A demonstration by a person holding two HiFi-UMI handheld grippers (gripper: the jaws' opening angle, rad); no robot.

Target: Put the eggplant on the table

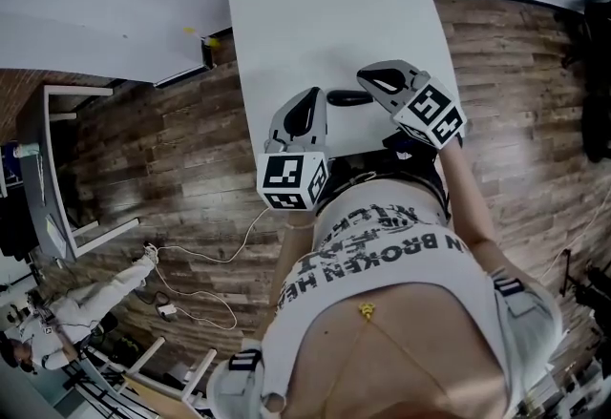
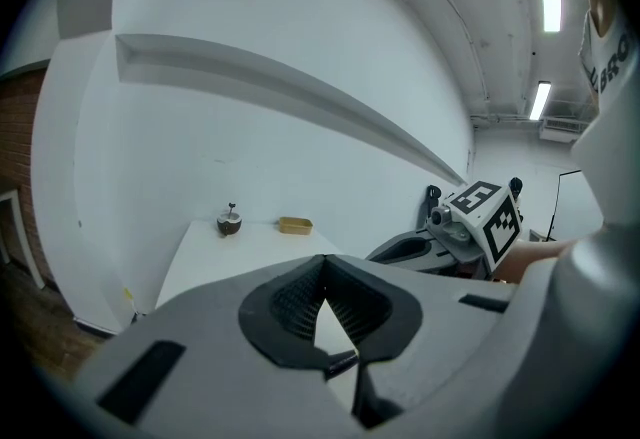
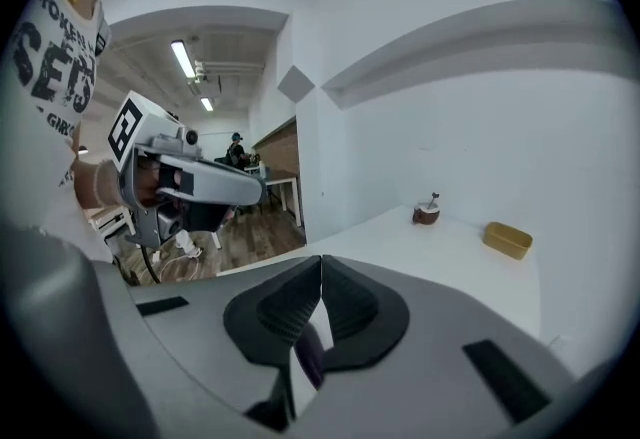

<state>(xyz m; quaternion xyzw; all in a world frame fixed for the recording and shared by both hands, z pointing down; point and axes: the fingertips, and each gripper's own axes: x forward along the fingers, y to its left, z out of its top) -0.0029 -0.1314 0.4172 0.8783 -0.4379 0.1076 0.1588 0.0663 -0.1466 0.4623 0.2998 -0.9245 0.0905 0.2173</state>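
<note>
The eggplant (image 1: 348, 98) lies on the tabletop (image 1: 315, 7) at mid-frame, between the left hand-held gripper (image 1: 310, 102) and right hand-held gripper (image 1: 374, 76), both closed on nothing, so little seems left

The shirt (image 1: 401, 260) carries black block print. In the head view it stands upside down and reads "IN BROKEN HE", the end of the line lost in a fold; a smaller outlined line beside it is too distorted to read. In the right gripper view the shirt (image 3: 50, 47) shows "OKEN" above large "SE", with "GIR" lower down, all cut off at the edge. In the left gripper view only "BRO" shows on it (image 2: 612, 62). The left cube (image 1: 293, 180) and right cube (image 1: 431, 115) bear black-and-white square code marks
</note>
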